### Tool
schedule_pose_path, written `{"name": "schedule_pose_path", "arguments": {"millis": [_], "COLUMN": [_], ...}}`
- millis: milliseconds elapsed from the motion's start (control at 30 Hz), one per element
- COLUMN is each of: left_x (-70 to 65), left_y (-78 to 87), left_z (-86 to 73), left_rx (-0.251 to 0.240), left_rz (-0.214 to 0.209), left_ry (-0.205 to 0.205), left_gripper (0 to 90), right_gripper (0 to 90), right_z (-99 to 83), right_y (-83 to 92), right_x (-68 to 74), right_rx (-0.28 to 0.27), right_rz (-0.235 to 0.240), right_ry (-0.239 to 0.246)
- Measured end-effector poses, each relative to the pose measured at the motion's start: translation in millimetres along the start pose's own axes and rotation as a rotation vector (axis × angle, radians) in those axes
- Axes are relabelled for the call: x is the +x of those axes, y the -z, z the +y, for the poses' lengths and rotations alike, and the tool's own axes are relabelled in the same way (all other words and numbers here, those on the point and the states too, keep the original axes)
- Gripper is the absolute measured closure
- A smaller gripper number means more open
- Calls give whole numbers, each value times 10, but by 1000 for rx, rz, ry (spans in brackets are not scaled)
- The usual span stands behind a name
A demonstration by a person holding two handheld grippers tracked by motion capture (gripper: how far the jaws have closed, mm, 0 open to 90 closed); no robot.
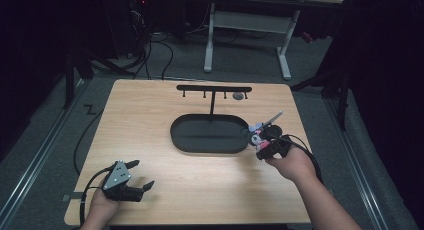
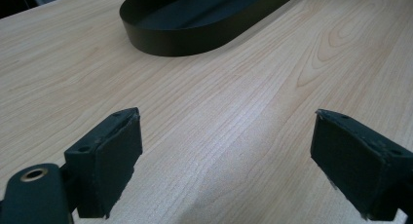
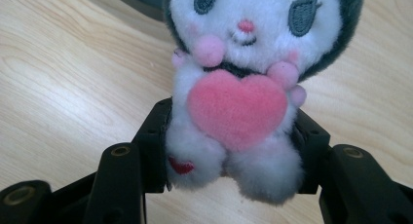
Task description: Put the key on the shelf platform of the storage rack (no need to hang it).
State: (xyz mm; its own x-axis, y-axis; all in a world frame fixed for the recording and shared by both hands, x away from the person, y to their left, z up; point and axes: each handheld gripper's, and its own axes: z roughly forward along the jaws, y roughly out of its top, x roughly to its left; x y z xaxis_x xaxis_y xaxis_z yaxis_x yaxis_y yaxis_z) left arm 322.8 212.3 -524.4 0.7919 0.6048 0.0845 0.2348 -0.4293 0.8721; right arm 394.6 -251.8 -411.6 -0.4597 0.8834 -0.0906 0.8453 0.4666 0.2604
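Gripping the plush doll (image 3: 234,102) across its lower body, the right gripper (image 3: 234,160) is clamped on it from both sides, with the doll's long axis running straight out from the jaws, head farthest away. A pink felt heart (image 3: 237,107) is seen on the doll's front, facing the gripper's camera. In the high view the doll (image 1: 258,135) is held just beside the right end of the black oval tray (image 1: 186,146), apparently clear of the table (image 1: 200,185); the tray therefore lies to the left of the right gripper (image 1: 261,140). Behind the tray stands a black hook rack (image 1: 214,89), its bar reaching across above the tray. The rack or tray is judged the likely destination, and the right hand is plainly the nearer. The left gripper (image 1: 142,176) rests near the table's front left corner, well apart from the doll, its jaws spread wide with only bare wood between its pads (image 2: 117,160).
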Motion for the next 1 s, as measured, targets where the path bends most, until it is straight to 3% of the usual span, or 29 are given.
{"name": "schedule_pose_path", "arguments": {"millis": [233,1000], "left_x": [3,13], "left_y": [1,16], "left_z": [0,-9], "left_rx": [-1,-6], "left_rz": [0,-1], "left_ry": [0,7], "left_gripper": [121,121], "right_gripper": [467,467], "right_z": [152,685], "right_y": [15,-221], "right_x": [79,489], "right_rx": [-7,-10], "right_rz": [8,44], "right_ry": [15,112]}}
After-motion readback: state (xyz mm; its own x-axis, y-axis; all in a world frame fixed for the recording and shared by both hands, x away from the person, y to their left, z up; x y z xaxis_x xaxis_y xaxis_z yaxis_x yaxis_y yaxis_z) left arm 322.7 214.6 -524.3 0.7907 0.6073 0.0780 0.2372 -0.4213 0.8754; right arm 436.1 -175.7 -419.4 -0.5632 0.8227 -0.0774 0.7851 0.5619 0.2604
